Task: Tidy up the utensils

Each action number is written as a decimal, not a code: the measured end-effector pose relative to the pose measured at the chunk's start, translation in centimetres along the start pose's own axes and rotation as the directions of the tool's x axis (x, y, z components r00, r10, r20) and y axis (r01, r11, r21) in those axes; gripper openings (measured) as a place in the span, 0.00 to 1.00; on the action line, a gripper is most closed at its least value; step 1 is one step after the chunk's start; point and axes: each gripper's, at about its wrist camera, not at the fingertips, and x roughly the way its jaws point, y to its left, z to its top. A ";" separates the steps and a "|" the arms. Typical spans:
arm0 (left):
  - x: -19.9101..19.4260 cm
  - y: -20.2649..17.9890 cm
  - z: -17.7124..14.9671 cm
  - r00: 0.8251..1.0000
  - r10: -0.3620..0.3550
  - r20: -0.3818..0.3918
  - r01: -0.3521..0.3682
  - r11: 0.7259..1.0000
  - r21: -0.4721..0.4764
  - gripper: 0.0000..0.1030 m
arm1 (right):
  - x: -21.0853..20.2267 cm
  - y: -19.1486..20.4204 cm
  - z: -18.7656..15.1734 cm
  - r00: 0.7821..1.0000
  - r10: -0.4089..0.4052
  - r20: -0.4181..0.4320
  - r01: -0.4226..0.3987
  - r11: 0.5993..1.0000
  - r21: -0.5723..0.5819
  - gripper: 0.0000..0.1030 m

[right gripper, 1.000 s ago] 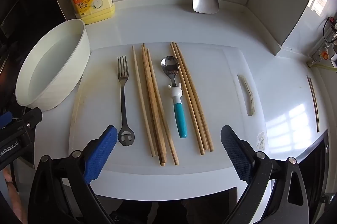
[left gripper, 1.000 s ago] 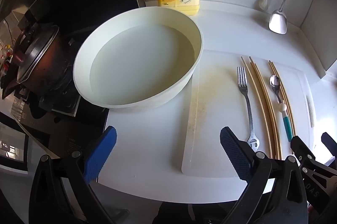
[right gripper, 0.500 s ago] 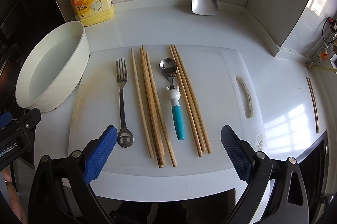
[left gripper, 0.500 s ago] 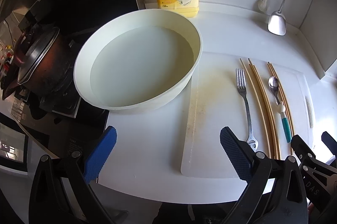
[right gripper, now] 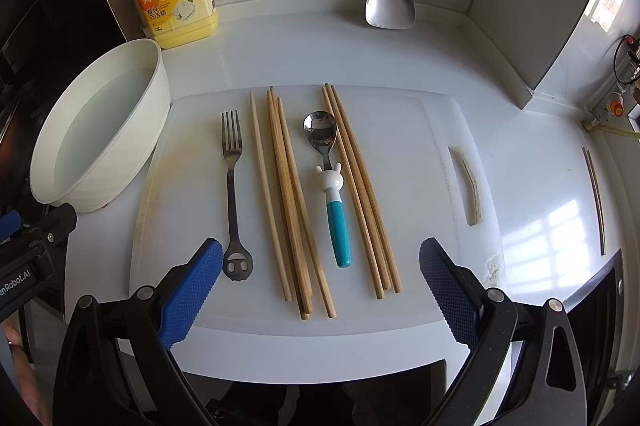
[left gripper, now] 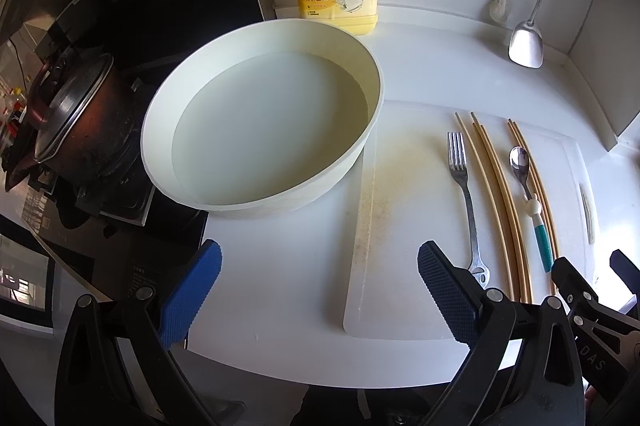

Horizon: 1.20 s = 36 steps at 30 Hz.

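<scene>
At the far left, a white basin (right gripper: 100,129) holding what looks like clear water sits on the white desk (right gripper: 540,161), its rim just beside the left edge of a white cutting board (right gripper: 420,318). Compared with a second ago, both cameras have drawn back slightly and nothing on the board has moved, so the sorting has likely not begun.

The left gripper (left gripper: 320,290) hovers above bare desk in front of the basin, its blue fingers (left gripper: 190,298) spread wide, holding and touching nothing.

Across the board, left to right, the utensils lie side by side: a metal fork (right gripper: 232,185), a loose group of wooden chopsticks (right gripper: 288,205), a spoon with a teal handle (right gripper: 332,185), then a second chopstick bundle (right gripper: 360,193). Another pair of chopsticks (right gripper: 595,197) lies well apart on the desk at far right.

The right gripper (right gripper: 320,286) hangs over the board's near edge, fingers (right gripper: 450,290) wide apart and empty.
</scene>
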 end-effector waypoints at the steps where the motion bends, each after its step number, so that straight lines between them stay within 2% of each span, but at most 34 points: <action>1: 0.0 0.0 0.0 1.000 0.001 0.000 -0.001 1.000 0.000 0.94 | 0.0 0.0 0.0 1.000 0.000 0.000 0.000 1.000 0.000 0.91; 36: -0.3 0.3 -0.2 1.000 -0.001 0.008 0.001 1.000 -0.001 0.94 | 0.1 0.4 -0.2 1.000 0.007 -0.003 -0.007 1.000 -0.001 0.91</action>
